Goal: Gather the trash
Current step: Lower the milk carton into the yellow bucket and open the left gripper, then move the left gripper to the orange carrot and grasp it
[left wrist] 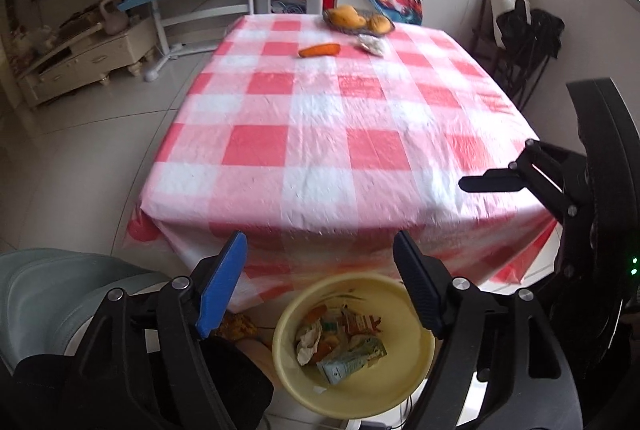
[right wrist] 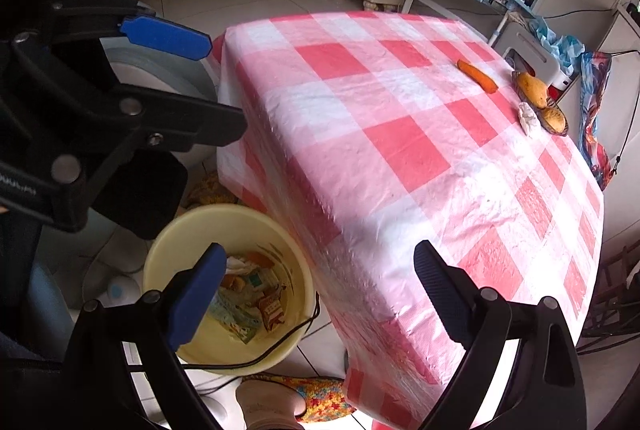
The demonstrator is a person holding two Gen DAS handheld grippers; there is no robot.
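left gripper (left wrist: 320, 282) seen spread, empty, above yellow plastic bucket (left wrist: 404, 370) | right gripper (right wrist: 320, 294) spread, empty | crumpled wrappers (left wrist: 340, 344) lay inside bucket below table's near edge | checked plastic tablecloth (left wrist: 320, 133) left mostly bare | carrot (left wrist: 319, 50), fruit basket (left wrist: 358, 20) kept at far edge

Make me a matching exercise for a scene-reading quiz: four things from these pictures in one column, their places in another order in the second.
Things:
1. carrot
2. crumpled white wrapper
3. mangoes
4. cartons and paper scraps

Places:
A. in the dish at the table's far end
B. in the yellow bucket on the floor
C. lying bare on the checked cloth
D. against the dish, on the cloth

Pairs: 1-C, 2-D, 3-A, 4-B
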